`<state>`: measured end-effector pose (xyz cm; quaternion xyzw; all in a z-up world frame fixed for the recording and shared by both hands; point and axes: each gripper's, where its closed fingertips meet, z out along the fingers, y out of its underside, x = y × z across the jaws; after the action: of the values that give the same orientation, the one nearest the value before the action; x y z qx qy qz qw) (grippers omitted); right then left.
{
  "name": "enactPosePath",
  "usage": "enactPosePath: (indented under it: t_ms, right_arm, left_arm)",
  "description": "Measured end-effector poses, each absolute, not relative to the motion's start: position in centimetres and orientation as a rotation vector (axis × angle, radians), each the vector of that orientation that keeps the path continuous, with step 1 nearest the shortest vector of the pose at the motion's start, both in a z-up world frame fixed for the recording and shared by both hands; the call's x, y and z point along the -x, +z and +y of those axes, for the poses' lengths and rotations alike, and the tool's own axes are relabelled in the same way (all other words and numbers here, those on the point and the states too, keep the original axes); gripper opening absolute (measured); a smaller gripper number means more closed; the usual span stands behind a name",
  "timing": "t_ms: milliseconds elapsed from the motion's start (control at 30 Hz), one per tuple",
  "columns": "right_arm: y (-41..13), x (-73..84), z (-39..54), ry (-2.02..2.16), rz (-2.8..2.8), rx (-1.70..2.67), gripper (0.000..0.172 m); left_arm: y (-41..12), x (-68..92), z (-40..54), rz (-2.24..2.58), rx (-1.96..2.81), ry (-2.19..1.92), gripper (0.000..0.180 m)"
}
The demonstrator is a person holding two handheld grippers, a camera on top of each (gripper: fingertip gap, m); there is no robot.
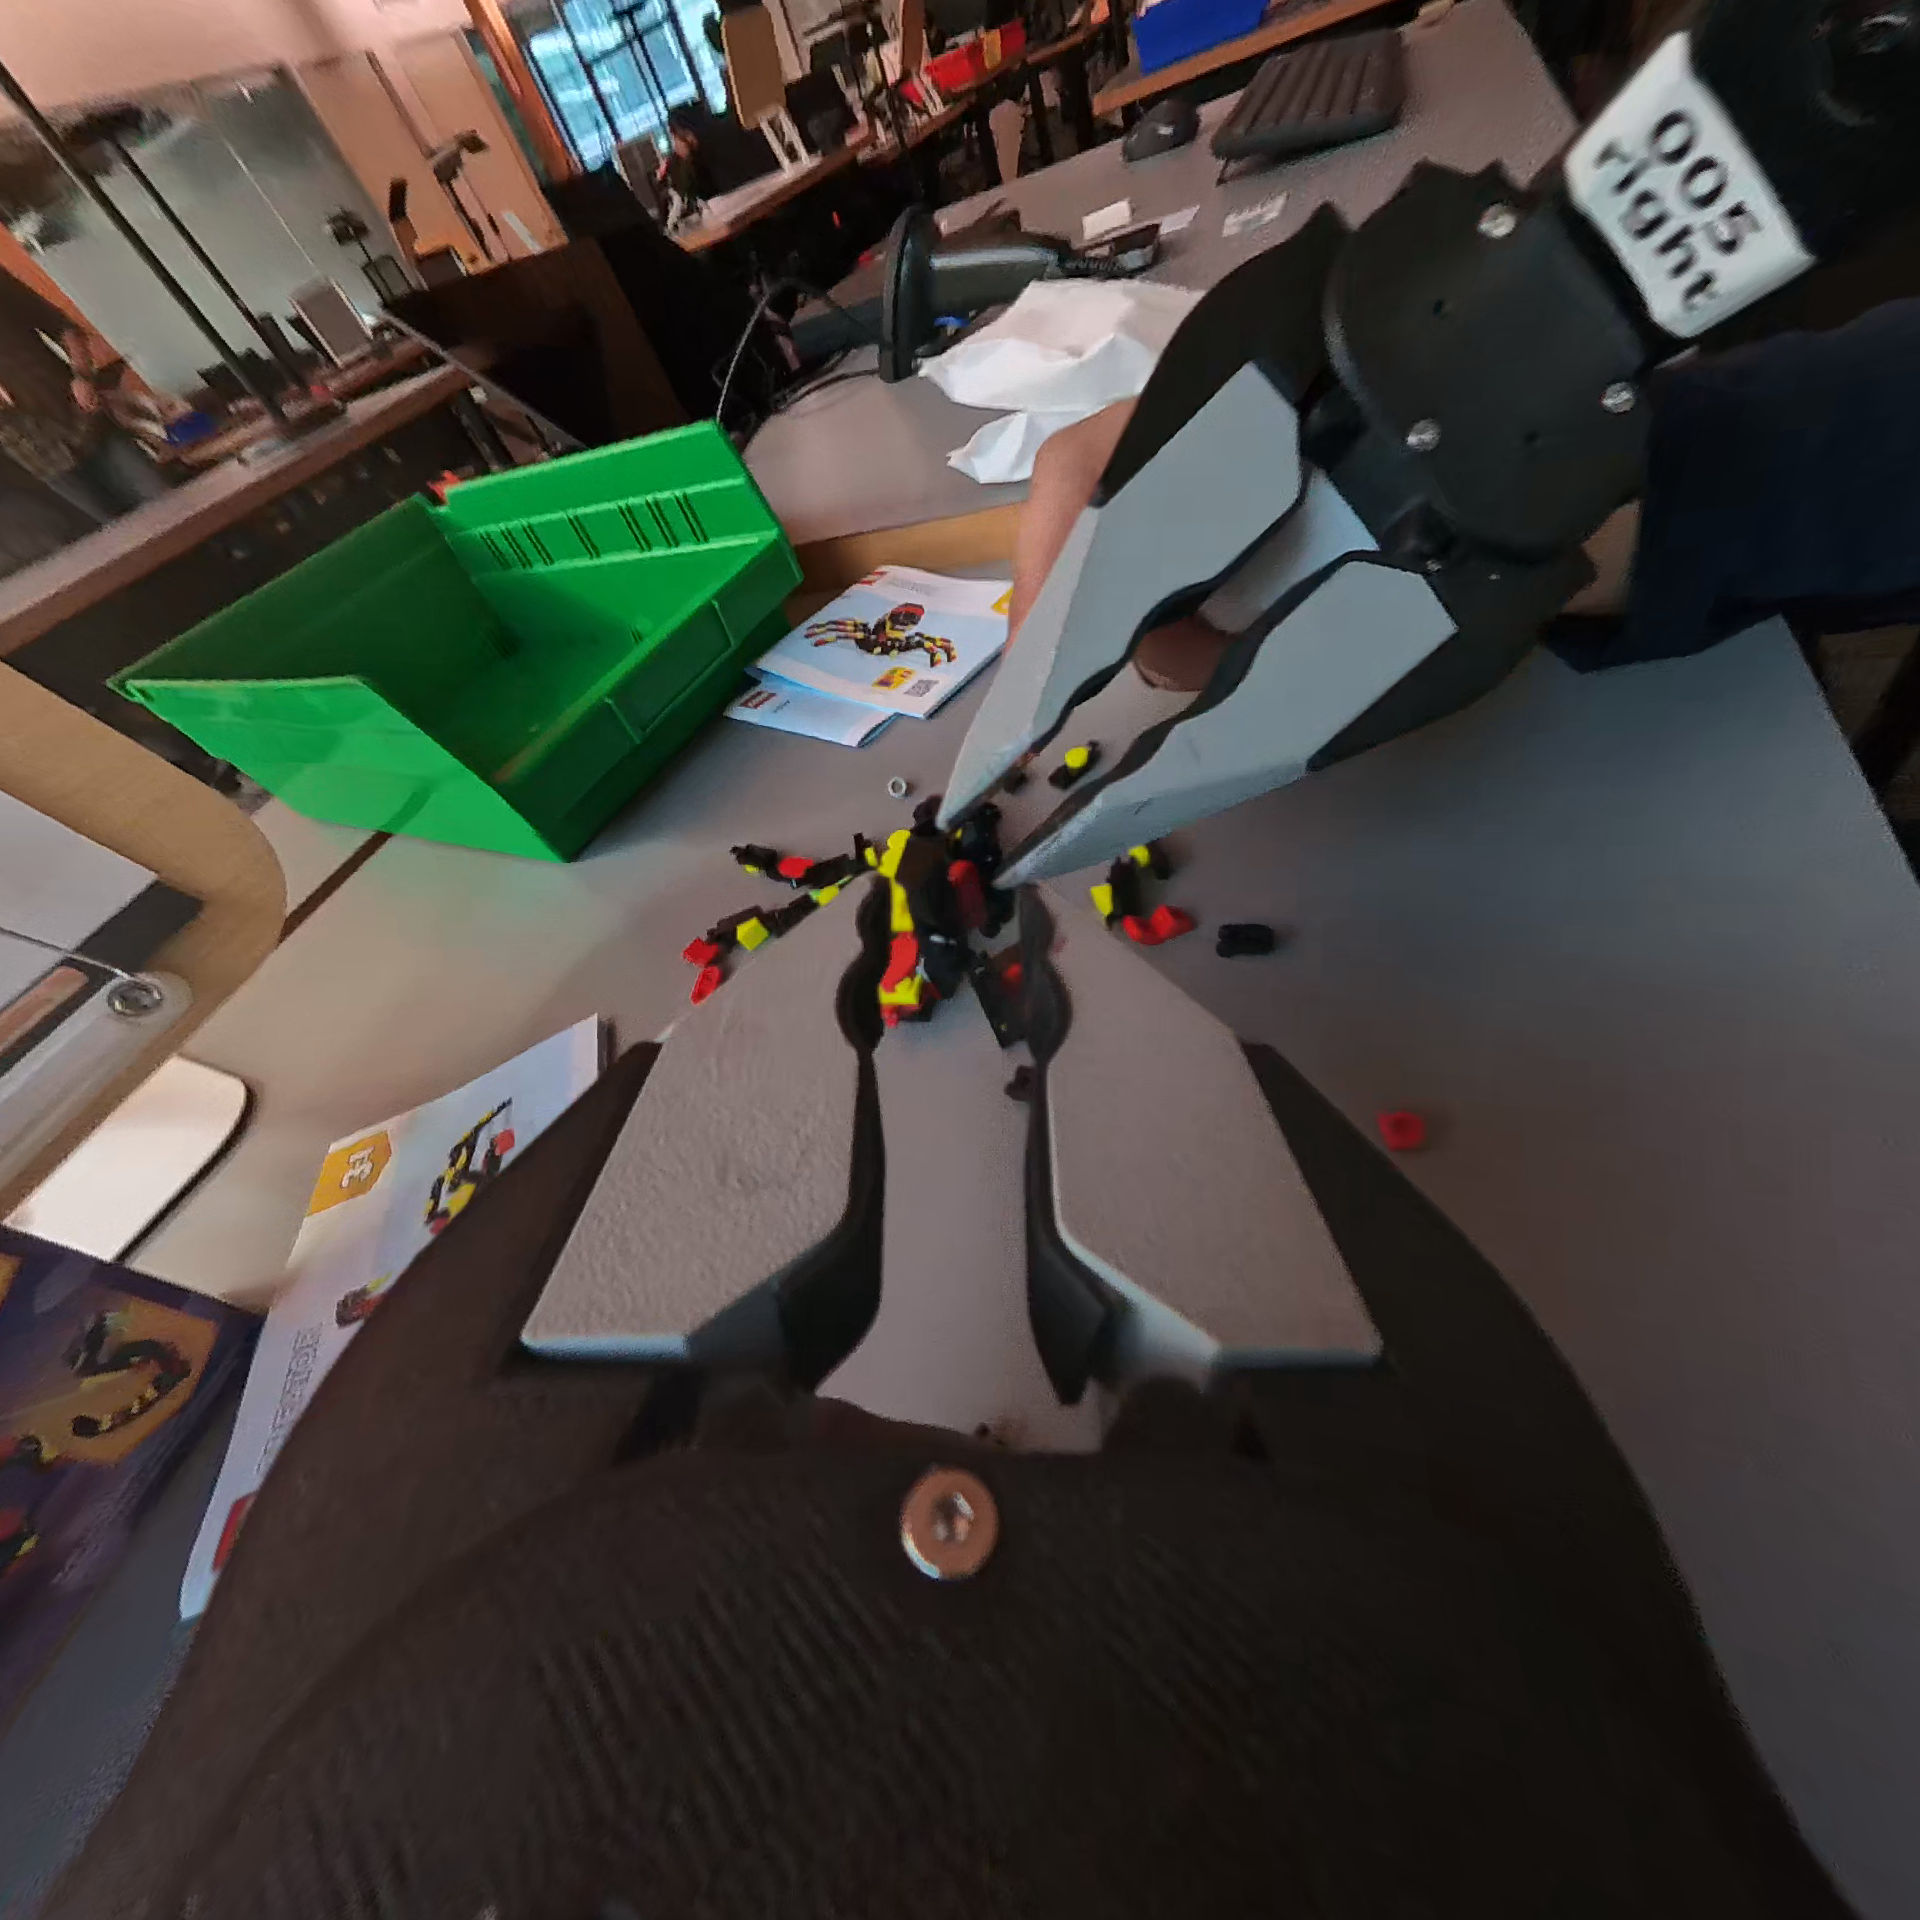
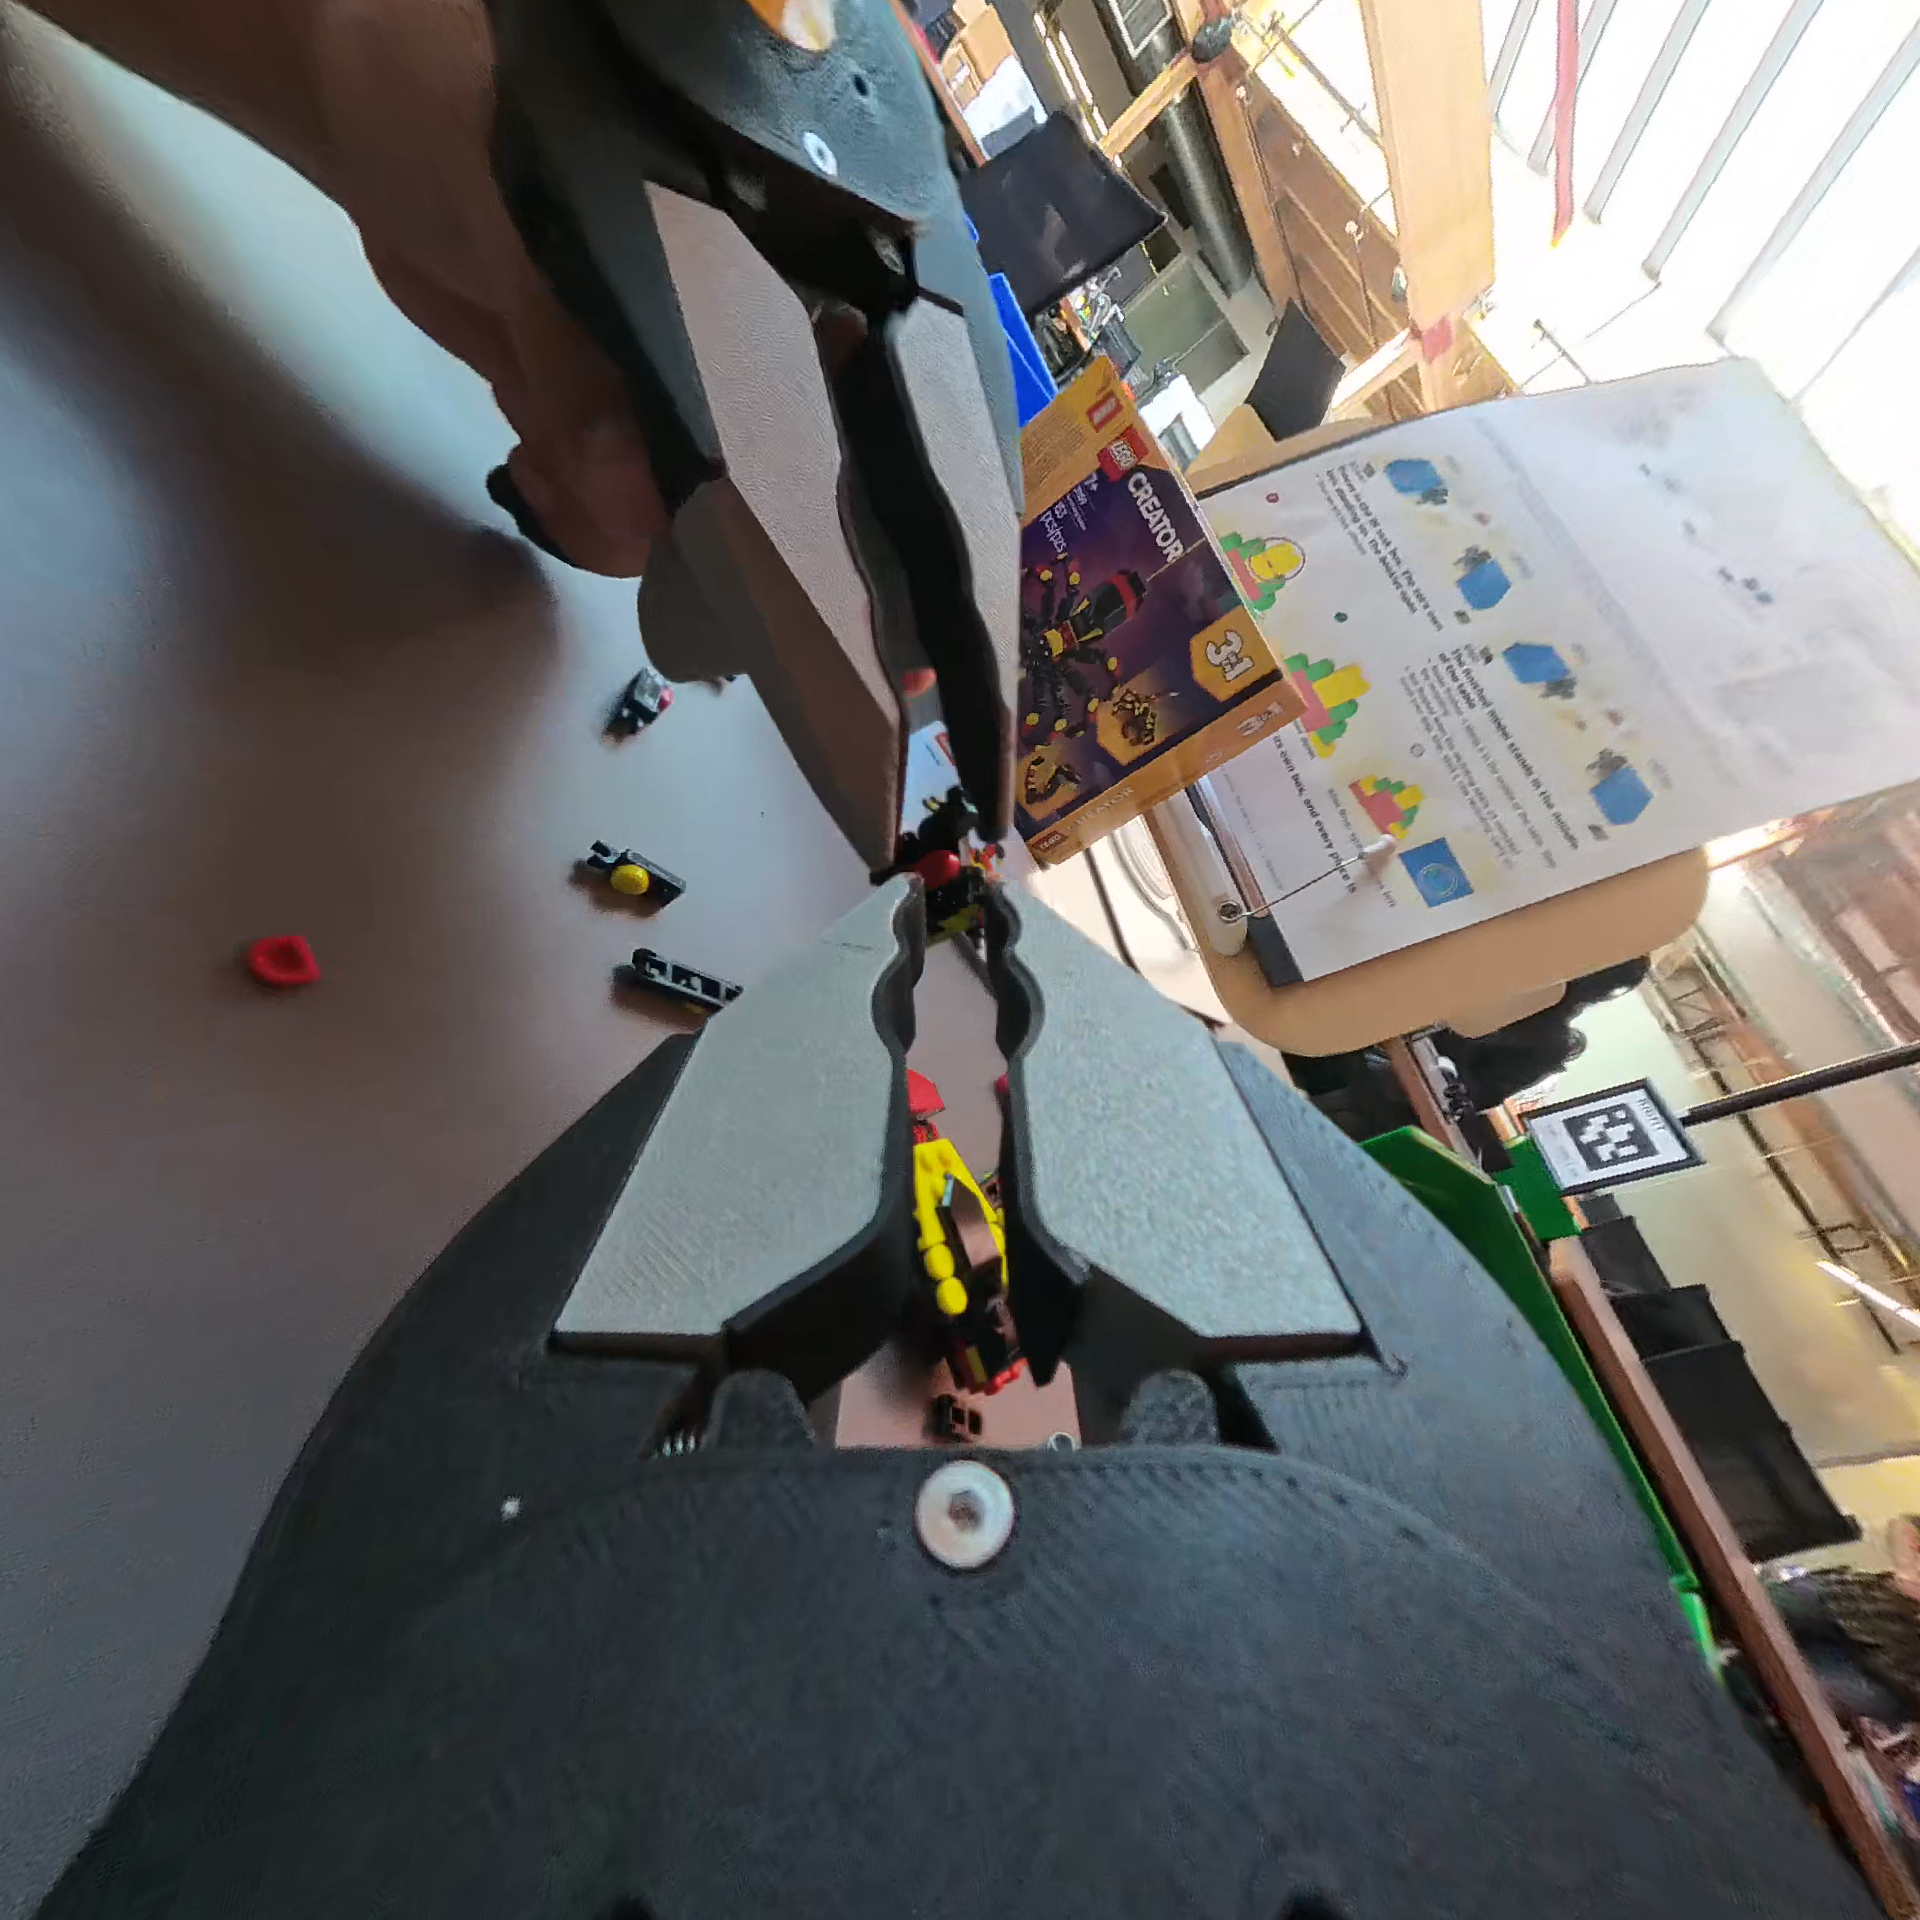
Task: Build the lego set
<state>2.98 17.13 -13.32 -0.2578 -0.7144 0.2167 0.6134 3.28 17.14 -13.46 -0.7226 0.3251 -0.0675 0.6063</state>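
Both grippers meet over a black, red and yellow brick model (image 1: 925,914) on the grey table (image 1: 1455,1039) — the right gripper (image 1: 971,847) pinches its far end between its fingertips, while the left gripper (image 1: 940,966) straddles the body; whether its pads press is unclear. Loose bricks (image 1: 1138,909) lie around, with a green bin (image 1: 468,665) and a booklet (image 1: 883,644) beyond.

grey table (image 1: 1558,1039) | wooden desks (image 1: 790,197) | bright windows (image 2: 1714,156)
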Motion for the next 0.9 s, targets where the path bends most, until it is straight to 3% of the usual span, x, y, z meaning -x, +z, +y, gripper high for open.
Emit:
enactPosePath:
  t_ms: [67,133,233,367,500,900]
  right_arm:
    - [-13.4,-2.9,16.8,0.485,-1.651,0.57,0.008]
    - [-13.2,-3.0,16.7,0.496,-1.641,0.564,0.008]
    - [-13.0,-3.2,16.5,0.548,-1.644,0.58,0.008]
    - [-13.1,-3.6,15.3,0.67,-1.675,0.577,0.008]
    - [-13.1,-3.8,14.9,0.753,-1.69,0.607,0.007]
    - [-11.8,-3.9,15.4,0.679,-1.624,0.581,0.005]
  left_arm:
    - [-14.1,-3.1,17.4,0.754,1.698,-0.136,0.027]
    - [-14.5,-3.3,17.4,0.78,1.708,-0.123,0.013]
    - [-14.4,-3.5,17.1,0.802,1.692,-0.122,0.012]
    - [-14.2,-4.4,16.5,0.82,1.68,-0.205,0.024]
    - [-14.4,-5.0,15.7,0.878,1.68,-0.253,0.008]
    - [-13.2,-4.8,16.5,0.741,1.697,-0.359,0.005]
